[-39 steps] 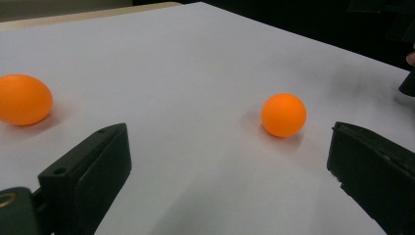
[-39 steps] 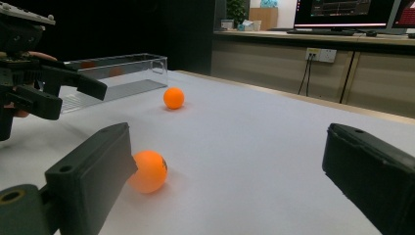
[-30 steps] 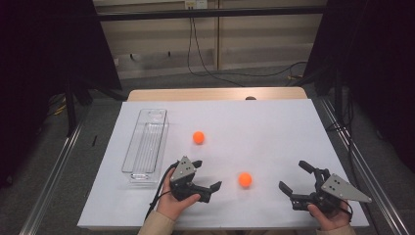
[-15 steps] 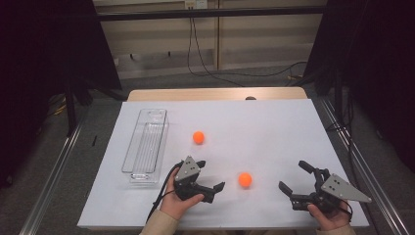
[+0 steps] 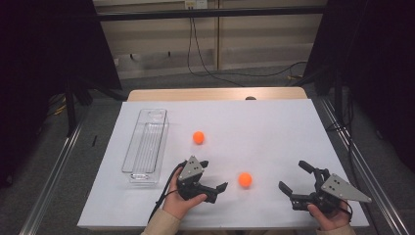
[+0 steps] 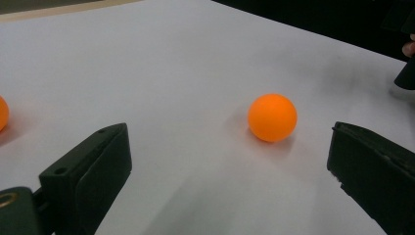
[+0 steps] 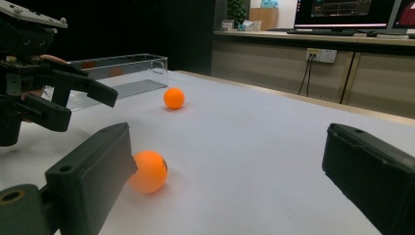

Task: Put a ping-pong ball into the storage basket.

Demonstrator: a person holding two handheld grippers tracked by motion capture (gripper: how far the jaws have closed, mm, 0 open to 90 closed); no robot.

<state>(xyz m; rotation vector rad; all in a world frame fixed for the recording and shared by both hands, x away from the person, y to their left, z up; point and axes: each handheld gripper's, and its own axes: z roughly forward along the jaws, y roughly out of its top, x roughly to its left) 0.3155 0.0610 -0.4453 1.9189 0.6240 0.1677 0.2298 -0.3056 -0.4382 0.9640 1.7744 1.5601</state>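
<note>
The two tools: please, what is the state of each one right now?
Left tool: open, holding nothing; the near orange ball lies on the table ahead of its jaws.
Right tool: open, holding nothing.

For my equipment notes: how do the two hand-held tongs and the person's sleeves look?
Both tongs are black, each with two blocky jaws. The left tongs carry a grey three-cornered plate on top, and a black cable trails from them. The right tongs bear a larger grey plate with small holes. The sleeves are beige.
</note>
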